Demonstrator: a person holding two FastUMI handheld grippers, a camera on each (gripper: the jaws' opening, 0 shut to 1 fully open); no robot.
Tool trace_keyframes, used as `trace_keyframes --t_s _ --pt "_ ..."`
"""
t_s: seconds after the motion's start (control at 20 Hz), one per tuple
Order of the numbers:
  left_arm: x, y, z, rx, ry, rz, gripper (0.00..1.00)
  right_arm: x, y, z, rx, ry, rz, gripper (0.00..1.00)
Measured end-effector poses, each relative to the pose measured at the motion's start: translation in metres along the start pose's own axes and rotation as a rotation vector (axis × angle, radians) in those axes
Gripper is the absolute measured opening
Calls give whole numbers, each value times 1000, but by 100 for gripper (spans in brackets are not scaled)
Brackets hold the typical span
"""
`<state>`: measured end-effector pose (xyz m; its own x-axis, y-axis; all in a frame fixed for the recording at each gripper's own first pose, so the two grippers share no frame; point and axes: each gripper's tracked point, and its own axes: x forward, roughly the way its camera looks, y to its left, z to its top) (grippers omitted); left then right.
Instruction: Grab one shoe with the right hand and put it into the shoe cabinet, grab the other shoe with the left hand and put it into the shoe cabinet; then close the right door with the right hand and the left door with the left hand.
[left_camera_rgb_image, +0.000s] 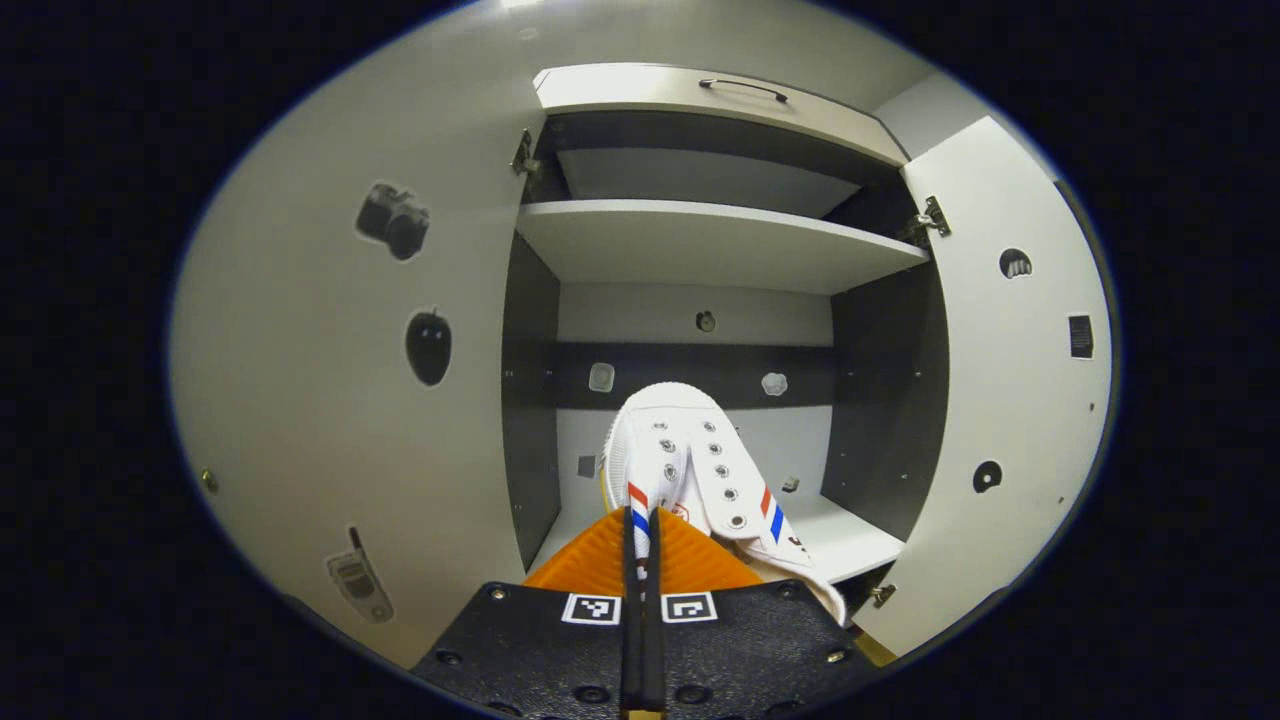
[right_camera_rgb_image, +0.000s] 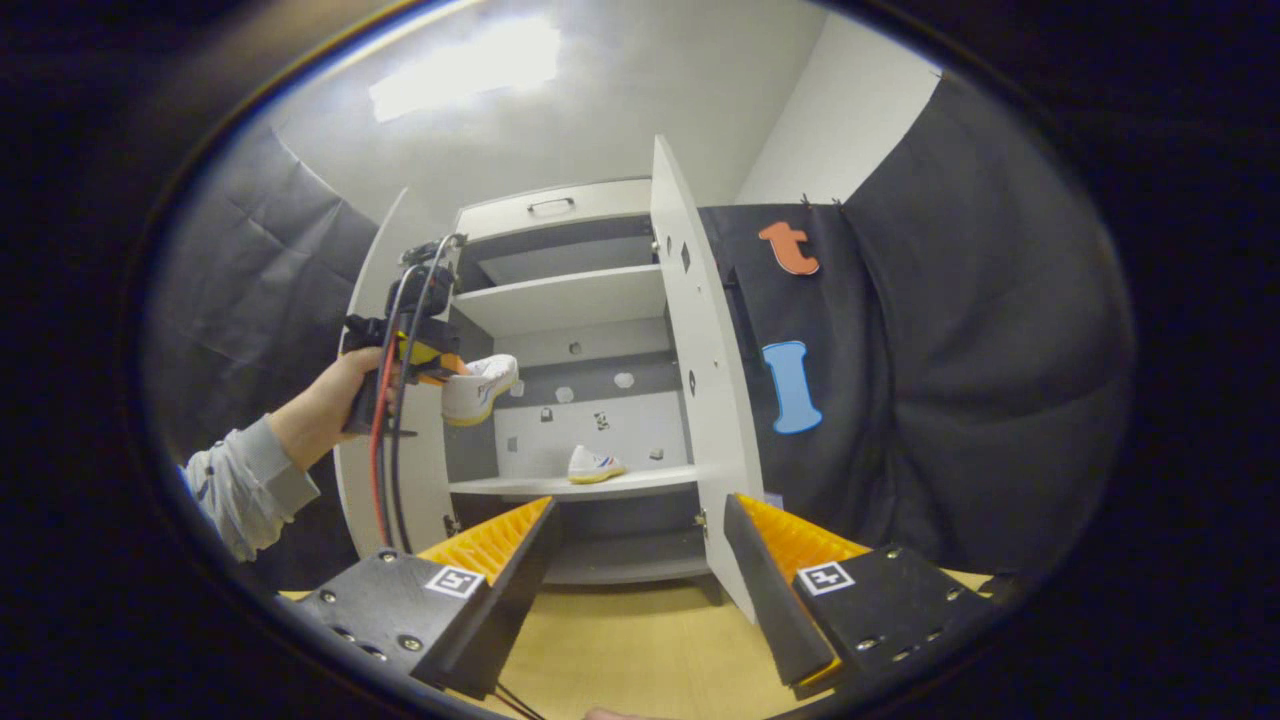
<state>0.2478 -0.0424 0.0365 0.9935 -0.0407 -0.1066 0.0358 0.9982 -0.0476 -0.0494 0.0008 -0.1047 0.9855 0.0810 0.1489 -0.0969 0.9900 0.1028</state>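
- The left gripper (left_camera_rgb_image: 640, 545) is clenched on the collar of a white shoe (left_camera_rgb_image: 690, 470), held in the air before the open shoe cabinet (left_camera_rgb_image: 720, 245).
- The right gripper (right_camera_rgb_image: 640, 560) is spread wide, holding nothing, above the wooden floor (right_camera_rgb_image: 640, 640).
- The other shoe (right_camera_rgb_image: 594, 466) rests on the cabinet's lower shelf (right_camera_rgb_image: 560, 485), between the open left door (left_camera_rgb_image: 350, 350) and right door (right_camera_rgb_image: 700, 380).

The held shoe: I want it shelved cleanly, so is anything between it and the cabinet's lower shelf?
Nothing visible blocks it. Both doors stand open, and the held shoe in the left tongs faces the lower shelf. The first shoe sits there, with bare shelf beside it.
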Motion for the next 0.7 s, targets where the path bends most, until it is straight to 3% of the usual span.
trace_keyframes --t_s 0.15,0.45,0.7 --pt "31 -11 -7 -7 19 -10 1 3 -3 1 1 -1 -8 98" --pt "100 -8 -64 62 148 22 1 7 0 -14 21 25 28 98" --pt "142 -1 -107 80 221 50 1 12 -25 -18 12 27 -30 98"
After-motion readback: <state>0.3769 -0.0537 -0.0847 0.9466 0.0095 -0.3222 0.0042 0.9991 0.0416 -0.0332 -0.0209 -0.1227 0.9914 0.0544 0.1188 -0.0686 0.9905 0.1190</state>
